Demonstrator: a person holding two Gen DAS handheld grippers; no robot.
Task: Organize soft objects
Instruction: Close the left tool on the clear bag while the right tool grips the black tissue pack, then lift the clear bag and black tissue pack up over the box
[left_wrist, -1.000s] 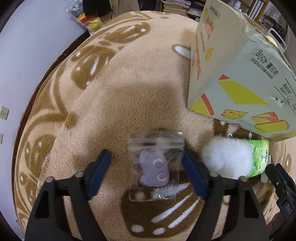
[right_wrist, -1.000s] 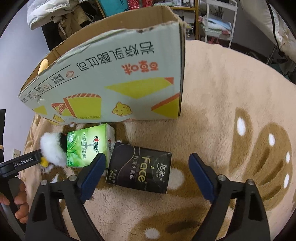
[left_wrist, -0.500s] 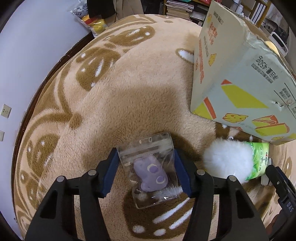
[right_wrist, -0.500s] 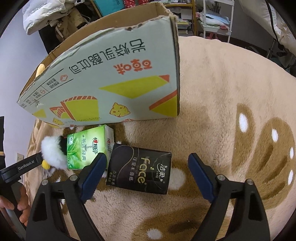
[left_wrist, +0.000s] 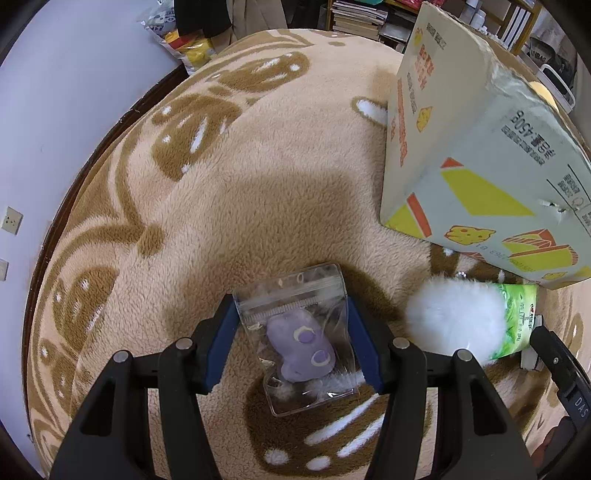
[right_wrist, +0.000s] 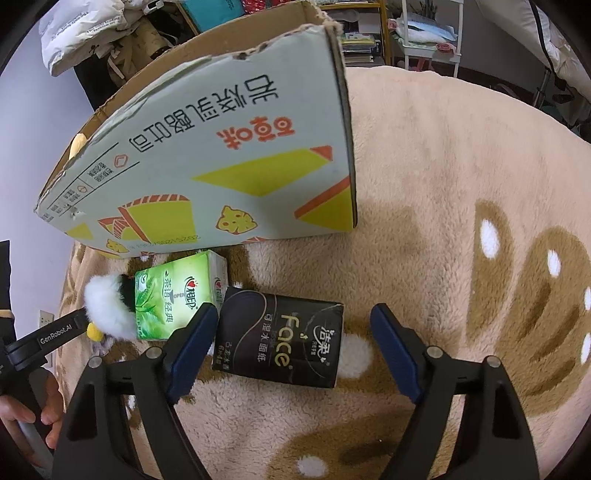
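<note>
The clear zip-lock plastic bag with a small purple plush creature inside (left_wrist: 300, 341) lies on the beige-and-brown fleece blanket (left_wrist: 229, 221), and the left tool (left_wrist: 291, 347) now has it: a second ago the blue pads stood clear of the bag's edges, and they have since closed in until both press its sides. The first pick looks secured, so lifting it toward the box seems the next step.

The right tool (right_wrist: 291, 347) straddles the black soft tissue pack (right_wrist: 280, 341), its jaws closing; the left pad is at the pack's edge, the right pad still apart, so nothing is gripped yet.

Counted: one bagged plush, one black tissue pack, one green tissue pack (right_wrist: 173, 295) touching it, one white fluffy pompom (left_wrist: 456, 317) against the green pack, and one large printed cardboard box (right_wrist: 221, 158) just behind them, with something yellow showing inside.
</note>
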